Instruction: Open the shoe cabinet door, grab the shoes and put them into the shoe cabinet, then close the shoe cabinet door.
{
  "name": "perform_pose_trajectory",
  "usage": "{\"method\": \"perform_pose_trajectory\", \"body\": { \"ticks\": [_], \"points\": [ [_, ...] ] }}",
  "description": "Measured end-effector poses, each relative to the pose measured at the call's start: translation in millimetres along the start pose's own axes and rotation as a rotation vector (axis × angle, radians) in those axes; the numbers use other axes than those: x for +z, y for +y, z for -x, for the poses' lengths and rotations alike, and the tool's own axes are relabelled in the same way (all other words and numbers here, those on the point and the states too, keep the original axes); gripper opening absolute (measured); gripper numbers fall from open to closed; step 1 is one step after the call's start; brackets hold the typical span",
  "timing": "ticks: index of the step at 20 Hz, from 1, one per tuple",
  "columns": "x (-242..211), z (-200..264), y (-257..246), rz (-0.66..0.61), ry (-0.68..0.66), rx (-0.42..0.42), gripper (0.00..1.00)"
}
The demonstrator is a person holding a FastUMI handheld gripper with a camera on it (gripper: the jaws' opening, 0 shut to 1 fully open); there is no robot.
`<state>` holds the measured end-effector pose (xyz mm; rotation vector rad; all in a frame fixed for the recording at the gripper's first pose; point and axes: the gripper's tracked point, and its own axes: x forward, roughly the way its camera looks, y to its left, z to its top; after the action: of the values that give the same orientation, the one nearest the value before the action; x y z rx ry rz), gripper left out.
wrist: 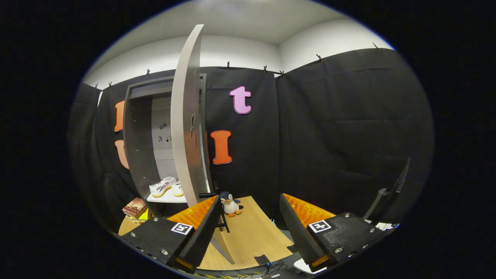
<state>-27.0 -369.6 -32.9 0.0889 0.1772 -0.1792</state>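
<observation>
Shoes are sitting on the shoe cabinet shelf, behind its door, which is standing ajar. Hand-held gripper is hanging released, fingers spread, nothing between them; the door's edge is beside one finger, probably for pushing shut.

A recording booth: black cloth walls clipped up below white room walls, cables trailing on the floor.
</observation>
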Motion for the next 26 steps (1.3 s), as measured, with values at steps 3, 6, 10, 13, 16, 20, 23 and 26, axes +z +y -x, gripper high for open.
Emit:
{"method": "perform_pose_trajectory", "body": {
  "ticks": [3,6,10,13,16,20,23,26],
  "points": [
    [-2,-7,13,0.004,0.007,0.045,0.93],
    [-4,-12,20,-0.008,0.017,0.062,0.93],
    [-7,-12,26,-0.023,0.025,0.077,0.91],
    [-5,-9,35,0.009,0.008,0.074,0.90],
    [-4,-3,48,0.026,0.007,0.078,0.89],
    [-6,6,80,0.014,0.012,0.125,0.89],
    [-9,6,106,0.009,0.010,0.134,0.89],
    [-11,8,140,-0.010,0.013,0.151,0.89]
  ]
}}
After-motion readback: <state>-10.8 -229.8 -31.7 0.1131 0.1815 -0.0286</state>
